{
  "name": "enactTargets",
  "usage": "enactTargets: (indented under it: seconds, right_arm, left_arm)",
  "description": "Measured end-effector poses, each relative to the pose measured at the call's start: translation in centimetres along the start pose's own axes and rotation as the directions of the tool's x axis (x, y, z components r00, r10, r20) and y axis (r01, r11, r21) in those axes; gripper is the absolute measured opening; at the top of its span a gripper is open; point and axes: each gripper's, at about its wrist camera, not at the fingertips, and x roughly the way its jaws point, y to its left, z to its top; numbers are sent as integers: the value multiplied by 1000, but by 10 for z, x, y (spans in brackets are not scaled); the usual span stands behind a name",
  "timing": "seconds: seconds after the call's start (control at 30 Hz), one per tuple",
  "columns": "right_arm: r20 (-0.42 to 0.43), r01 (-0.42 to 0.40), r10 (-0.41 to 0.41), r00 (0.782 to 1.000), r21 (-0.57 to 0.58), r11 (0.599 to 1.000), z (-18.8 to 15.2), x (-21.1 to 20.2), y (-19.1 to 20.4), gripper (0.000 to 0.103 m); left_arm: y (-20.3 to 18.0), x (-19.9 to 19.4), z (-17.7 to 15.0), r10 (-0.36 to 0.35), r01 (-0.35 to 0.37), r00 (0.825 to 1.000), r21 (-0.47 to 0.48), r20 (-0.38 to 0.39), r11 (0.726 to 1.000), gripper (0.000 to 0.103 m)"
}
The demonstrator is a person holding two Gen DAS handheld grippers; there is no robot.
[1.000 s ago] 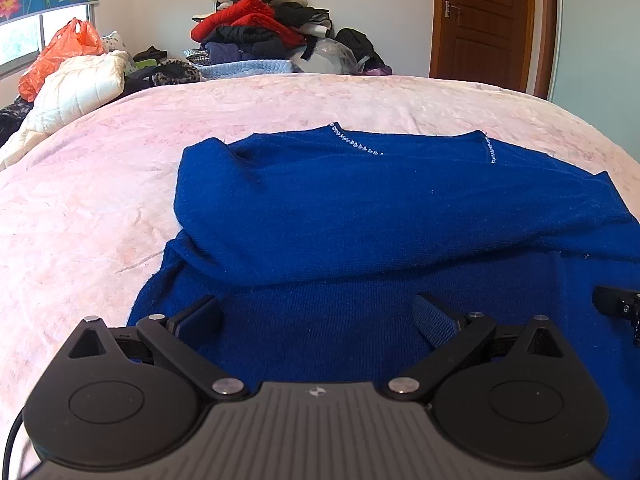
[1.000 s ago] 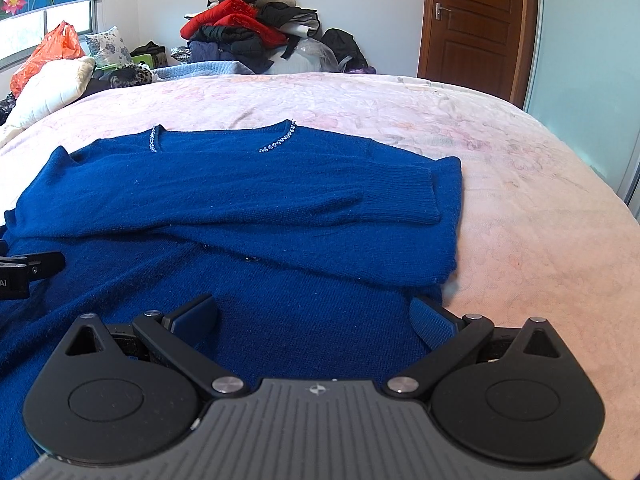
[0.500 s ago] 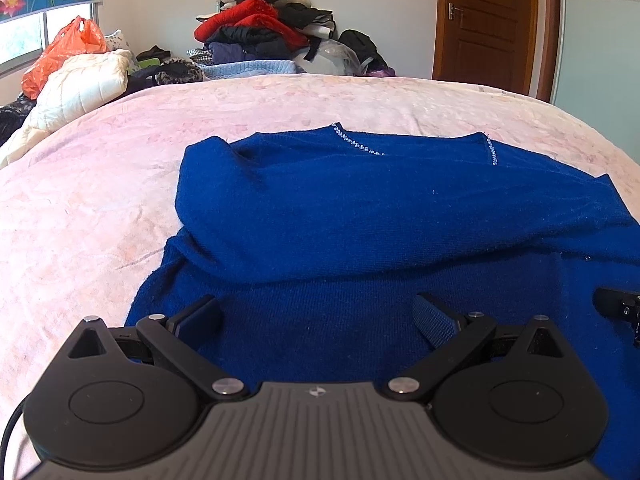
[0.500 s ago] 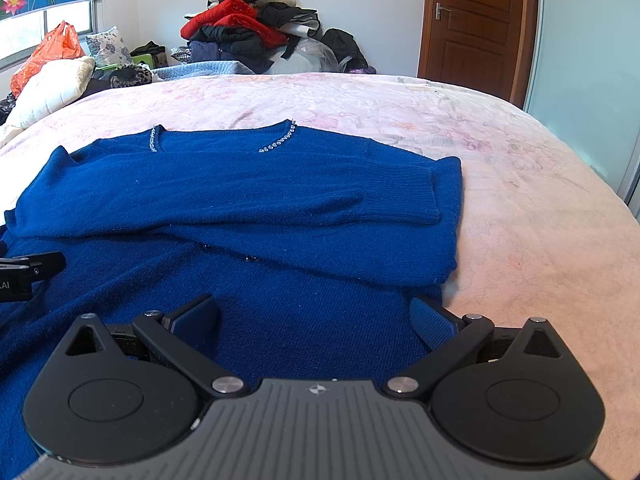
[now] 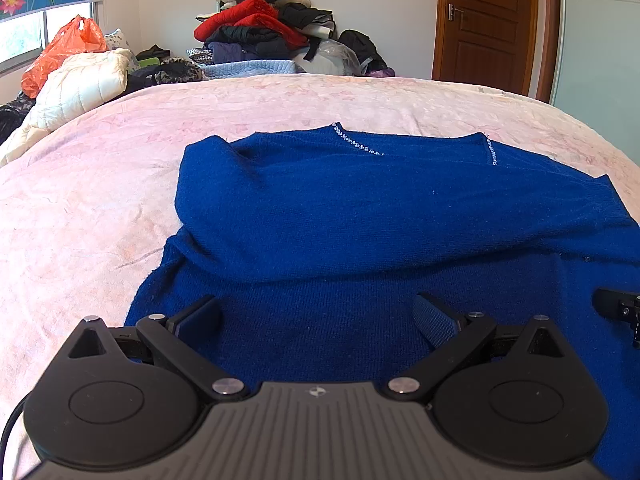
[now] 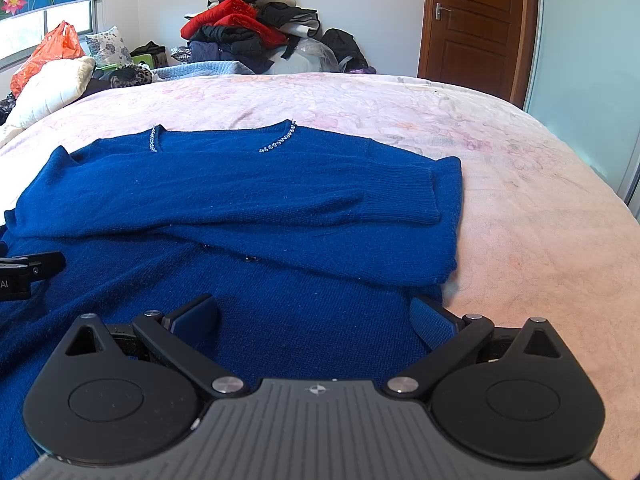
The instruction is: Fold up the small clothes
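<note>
An orange plastic bag (image 5: 68,50) sits knotted by the window, its contents hidden. On the pink bed cover (image 5: 80,200) a blue sweater (image 5: 360,216) lies flat, both sleeves folded across its chest, beaded neckline toward the far clothes heap (image 5: 260,32). The left gripper (image 5: 316,316) hangs spread wide just over the hem, holding nothing. The right gripper (image 6: 314,314) is equally wide and empty over the hem's other end, its outer finger (image 6: 434,322) near the sweater's side edge

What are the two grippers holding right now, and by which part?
Nothing. The left gripper and right gripper both have jaws wide open above the hem end of the blue sweater, with no fabric pinched.
</note>
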Motion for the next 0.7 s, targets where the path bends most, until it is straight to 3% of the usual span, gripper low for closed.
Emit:
enactTargets:
  seconds: [0.33, 0.7]
  right_arm:
    - [0, 0, 0, 1000, -1, 1000, 0, 0, 0, 103]
    - [-17, 2, -2, 1000, -4, 1000, 0, -6, 2, 103]
  left_arm:
    - [1, -1, 1, -12, 12, 1000, 0, -5, 1000, 103]
    - [12, -29, 9, -79, 77, 993, -29, -87, 997, 103]
